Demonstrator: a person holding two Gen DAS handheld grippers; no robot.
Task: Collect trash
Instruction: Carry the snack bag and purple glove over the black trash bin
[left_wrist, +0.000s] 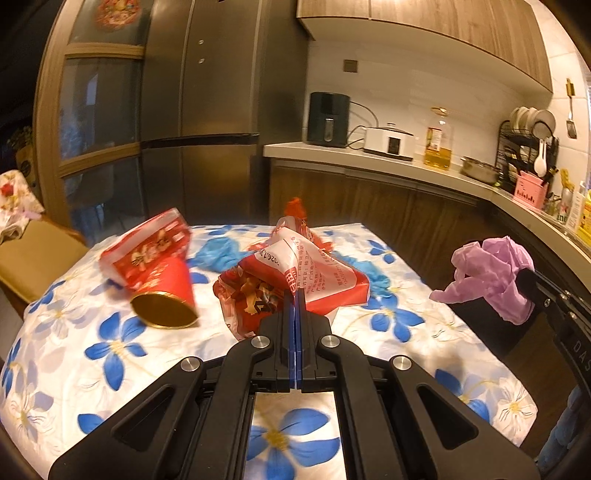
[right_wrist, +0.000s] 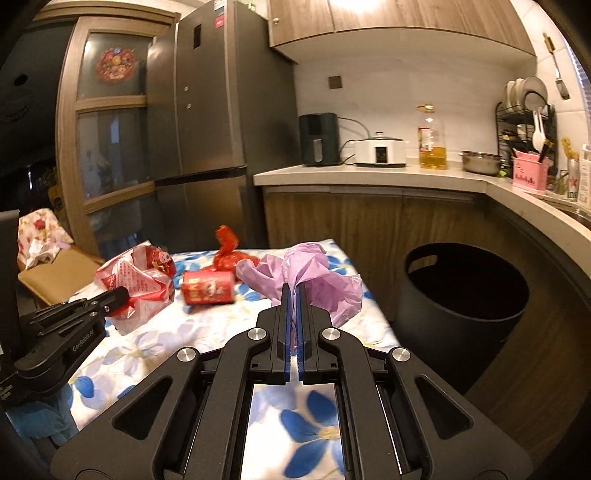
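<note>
The left tongs' (right_wrist: 122, 295) black arm carries white lettering reading "GenRobot.AI". The right tongs' (left_wrist: 524, 280) arm shows the letters "DAS". A red-and-white wrapper (left_wrist: 317, 273) bears digits, possibly "2026.1", among Chinese print too small to read.

Left gripper (left_wrist: 296, 295), centre frame, jaws pressed together on a red-and-white wrapper (left_wrist: 295, 273); right gripper (right_wrist: 294, 291), centre frame, clamps a crumpled purple bag (right_wrist: 314, 277), raised.

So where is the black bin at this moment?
In the right wrist view, the black bin stands on the floor at the right, between the table and the counter.
</note>
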